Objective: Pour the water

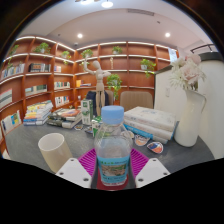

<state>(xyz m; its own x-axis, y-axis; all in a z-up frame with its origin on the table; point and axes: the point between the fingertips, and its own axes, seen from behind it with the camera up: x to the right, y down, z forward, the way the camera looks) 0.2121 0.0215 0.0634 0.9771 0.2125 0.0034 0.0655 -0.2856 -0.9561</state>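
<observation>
Wooden bookshelves (60,70) filled the upper left of the frame behind a dark table (20,150). At lower left we saw a pale cup (54,150) standing upright, apparently the pouring target; whether it held water we could not tell. At lower centre our gripper (112,172) was closed on the water bottle (113,148), pads pressing both sides, its blue cap on and the bottle upright. We judged pouring not yet begun. At right stood a white vase (188,115).
</observation>
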